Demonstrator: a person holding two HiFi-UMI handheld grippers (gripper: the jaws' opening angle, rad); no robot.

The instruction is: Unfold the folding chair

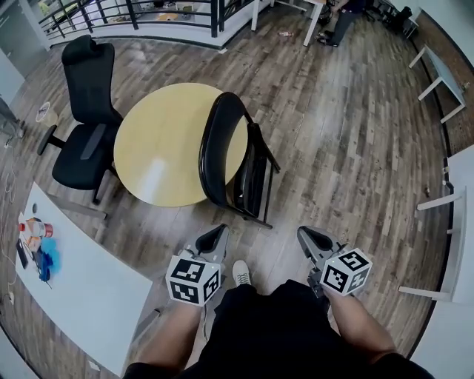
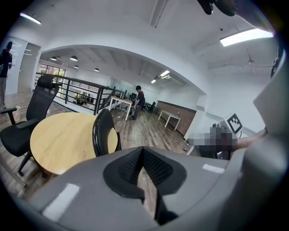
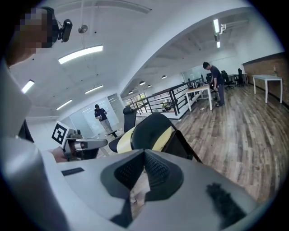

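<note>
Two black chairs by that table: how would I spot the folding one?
Find the round yellow table on the wooden floor. The folding chair stands at its right edge in the head view, opposite the padded office chair. It is the thin, flat one with a curved black back.

A round yellow table (image 1: 163,144) stands on the wood plank floor (image 1: 348,133). A black office chair (image 1: 85,111) sits just beside its left edge, with its tall back away from the table. At lower left, a white bench (image 1: 89,289) carries a few small coloured items (image 1: 37,240) near its far end, too small to identify. A black railing (image 1: 133,13) runs along the far side. More white tables (image 1: 443,74) stand at the right. Far off, a person in dark clothes (image 2: 140,101) stands by another white table (image 2: 118,102).
</note>
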